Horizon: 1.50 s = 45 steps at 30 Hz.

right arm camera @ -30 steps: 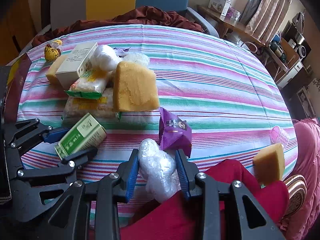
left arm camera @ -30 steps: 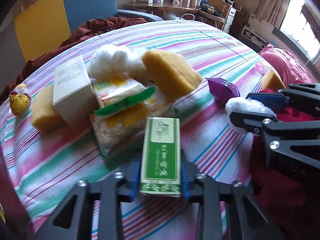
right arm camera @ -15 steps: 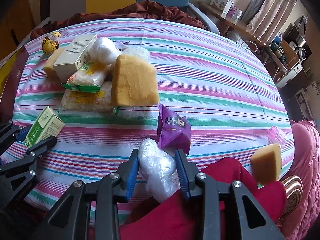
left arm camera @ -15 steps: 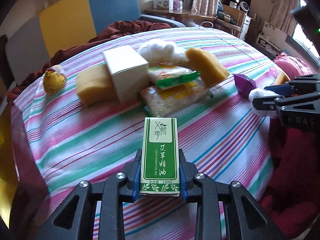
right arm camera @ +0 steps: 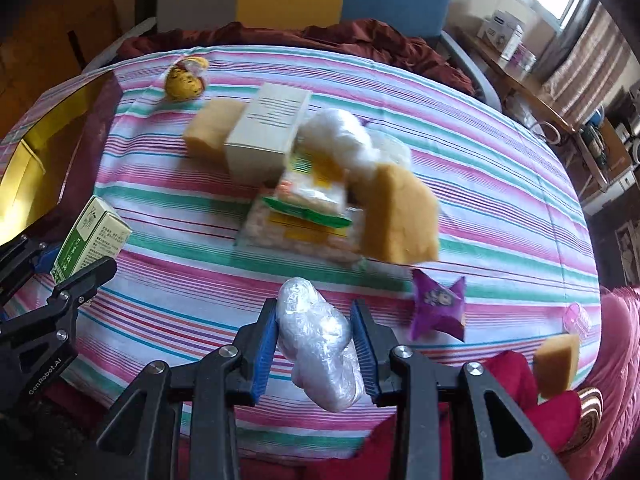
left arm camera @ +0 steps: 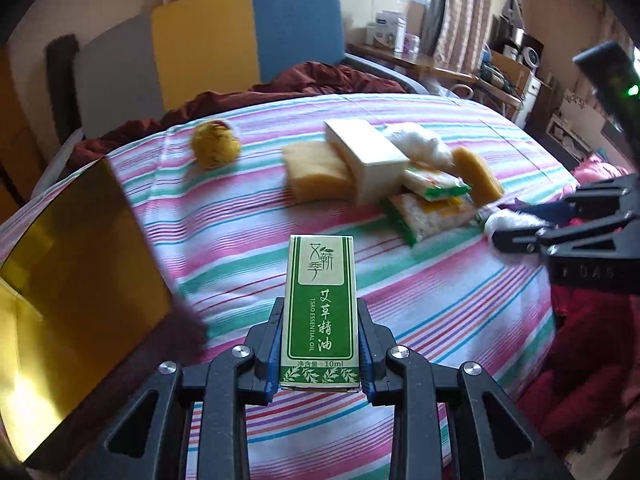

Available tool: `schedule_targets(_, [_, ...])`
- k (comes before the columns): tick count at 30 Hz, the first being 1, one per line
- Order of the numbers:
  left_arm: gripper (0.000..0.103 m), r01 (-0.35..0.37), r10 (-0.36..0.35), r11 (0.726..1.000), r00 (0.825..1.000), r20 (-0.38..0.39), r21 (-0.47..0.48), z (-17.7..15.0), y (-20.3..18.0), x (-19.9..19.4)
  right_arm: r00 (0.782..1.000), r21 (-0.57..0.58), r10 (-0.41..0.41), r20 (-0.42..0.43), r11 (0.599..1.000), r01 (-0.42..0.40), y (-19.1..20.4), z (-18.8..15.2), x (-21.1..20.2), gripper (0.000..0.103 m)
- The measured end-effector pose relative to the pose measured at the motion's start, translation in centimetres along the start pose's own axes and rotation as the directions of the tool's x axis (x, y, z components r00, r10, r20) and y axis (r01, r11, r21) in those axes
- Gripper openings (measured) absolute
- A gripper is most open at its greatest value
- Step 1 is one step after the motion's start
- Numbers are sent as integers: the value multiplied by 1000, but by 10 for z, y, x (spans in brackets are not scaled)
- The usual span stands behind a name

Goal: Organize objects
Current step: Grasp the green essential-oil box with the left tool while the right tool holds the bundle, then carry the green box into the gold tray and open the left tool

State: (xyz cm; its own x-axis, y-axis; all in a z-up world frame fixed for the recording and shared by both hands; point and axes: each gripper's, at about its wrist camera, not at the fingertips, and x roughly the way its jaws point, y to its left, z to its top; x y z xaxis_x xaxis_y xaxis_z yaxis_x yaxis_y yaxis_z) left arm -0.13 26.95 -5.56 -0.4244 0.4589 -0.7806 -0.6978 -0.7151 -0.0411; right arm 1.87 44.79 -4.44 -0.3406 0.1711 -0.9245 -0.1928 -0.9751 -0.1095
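Two loads are in the air over the bed with the pink, green and white striped cover (left arm camera: 400, 152), one in each hand. Largest at hand is the open box with the shiny gold lining (left arm camera: 72, 280) at the bed's left edge, which I take to be the bin these things are meant for. Mid-bed sits a heap: a cream cardboard carton (left arm camera: 368, 156), yellow sponge blocks (left arm camera: 316, 172), and green-edged clear packets of grain (left arm camera: 430, 208).

The left tongs (left arm camera: 321, 354) are clamped on a slim green-and-white essential oil box (left arm camera: 321, 308), held off the cover with its long axis running straight away from the tongs, label up. The right tongs (right arm camera: 316, 344) pinch a crumpled clear plastic bundle (right arm camera: 320, 344), lying lengthwise between the pads.

This looks like the carry step. Next, I judge, the oil box must swing left over the gold box before letting go.
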Motion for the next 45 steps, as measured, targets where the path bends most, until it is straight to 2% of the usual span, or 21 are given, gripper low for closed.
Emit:
schedule_targets(3, [31,-23,24,998,1000,19,-61,0,25,-13,997,-22,70,13,997,-69,26,10,4,36])
schedule_targets(7, [31,-58,64,989,997,40,-137,-6,58,-32,976,-39,213,35,977,-212,60,22,16,36])
schedule_targets(10, [31,-88,100,978,993,55,-189,-12,82,-46,965,-63,257,59,965,-254,82,27,28,36])
schedule_targets(15, [31,-158,184,947,981,68,-281,-27,130,-71,967,-105,242,74,967,-234,101,30,47,36])
schedule_targets(22, [31,-271,305,872,952,19,-406,-47,201,-91,964,-141,254,81,960,-241,103,28,54,36])
schedule_targets(25, [31,-284,313,845,950,-11,-454,-53,225,-92,964,-147,254,84,960,-240,103,26,53,36])
schedule_targets(33, [31,-283,287,806,955,-75,-519,-48,270,-77,962,-147,265,70,956,-253,101,25,54,36])
schedule_targets(41, [31,-349,327,760,934,-142,-548,-25,317,-47,961,-148,268,72,955,-256,101,24,54,36])
schedule_targets(45, [31,-403,364,747,913,-182,-529,-14,338,-25,961,-148,268,72,956,-255,101,25,54,37])
